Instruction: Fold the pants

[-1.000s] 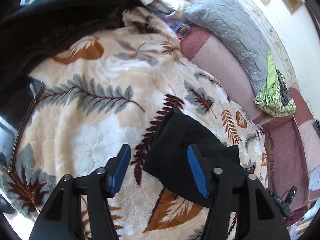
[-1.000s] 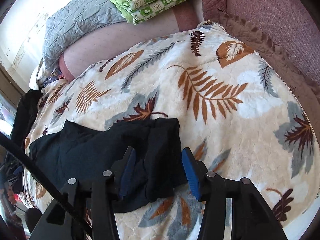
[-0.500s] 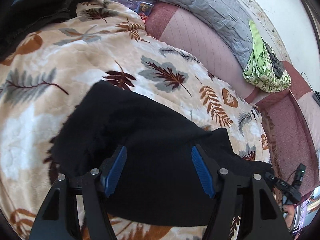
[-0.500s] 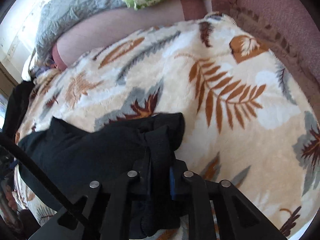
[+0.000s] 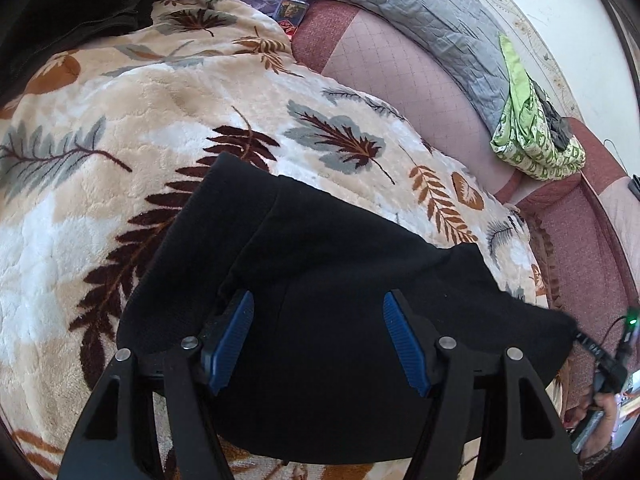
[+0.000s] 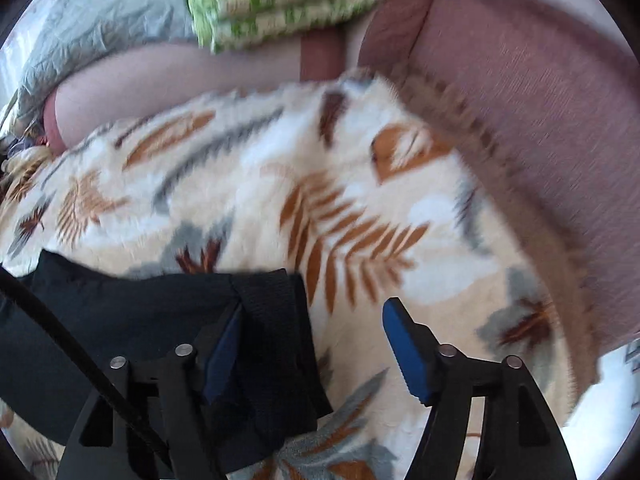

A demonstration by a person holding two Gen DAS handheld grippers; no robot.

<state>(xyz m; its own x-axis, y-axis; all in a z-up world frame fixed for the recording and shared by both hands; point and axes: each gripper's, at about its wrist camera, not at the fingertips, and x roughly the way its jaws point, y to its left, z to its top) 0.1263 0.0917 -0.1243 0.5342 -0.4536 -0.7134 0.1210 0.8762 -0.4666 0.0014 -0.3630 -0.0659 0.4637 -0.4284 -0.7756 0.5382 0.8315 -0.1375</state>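
The black pants (image 5: 340, 280) lie folded on a leaf-patterned blanket (image 5: 120, 120). My left gripper (image 5: 318, 336) is open right over the middle of the pants, its blue pads apart with cloth between and under them. In the right wrist view the pants (image 6: 120, 328) lie at the lower left. My right gripper (image 6: 308, 356) is open at the pants' right end; its left finger (image 6: 224, 348) touches the folded edge and its right finger (image 6: 404, 352) is over bare blanket. This view is motion-blurred.
A pink sofa back (image 5: 400, 72) runs behind the blanket, with a grey quilt (image 5: 400, 4) and green patterned cloth (image 5: 532, 136) on it. A dark garment (image 5: 80, 12) lies at the blanket's far left. A pink armrest (image 6: 520, 100) is on the right.
My right gripper closed on the pants' right end, then opened and let go. My left gripper moved from beside the pants to over their middle, staying open.
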